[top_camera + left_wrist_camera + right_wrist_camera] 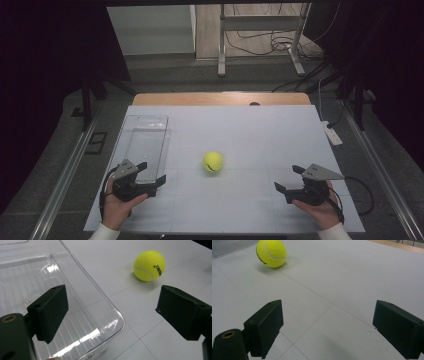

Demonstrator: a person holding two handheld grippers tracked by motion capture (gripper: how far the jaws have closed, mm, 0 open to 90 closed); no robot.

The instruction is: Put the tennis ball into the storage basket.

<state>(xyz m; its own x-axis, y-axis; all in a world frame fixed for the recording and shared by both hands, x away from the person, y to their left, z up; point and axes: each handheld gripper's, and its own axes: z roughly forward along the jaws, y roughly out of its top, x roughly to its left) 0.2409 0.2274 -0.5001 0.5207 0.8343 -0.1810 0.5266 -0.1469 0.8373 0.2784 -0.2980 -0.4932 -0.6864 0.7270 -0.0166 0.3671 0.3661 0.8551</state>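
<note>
Left hand (117,207) comes in over the near edge of the bench (250,130), close to its near-left corner, gripping the left tool (151,172). Left tool is released: jaws stand wide apart, nothing between them. It sits at the near end of a clear plastic bin (145,142), one jaw over the bin's near end, the other over bare bench just outside its right wall. In the left gripper view (111,312) the bin's rounded near corner (117,320) lies between the jaws, and the ribbed floor of the bin is empty as far as it shows.

The bin is a long rectangular tray lying along the left edge of the bench, running from the near half toward the far-left corner.

Tennis ball (213,161), yellow-green, rests on the bare bench about midway between left and right edges, in the near half. It is apart from the bin and well apart from both tools. Black lettering shows on it in the left gripper view (149,265); in the right gripper view it sits up and left of the jaws (271,253).

Right hand (322,210) enters over the near edge near the near-right corner, holding the right tool (289,179). Right tool is released too, jaws spread, bare bench surface between them (327,327). A cable (362,195) trails off it toward the right edge.
</note>
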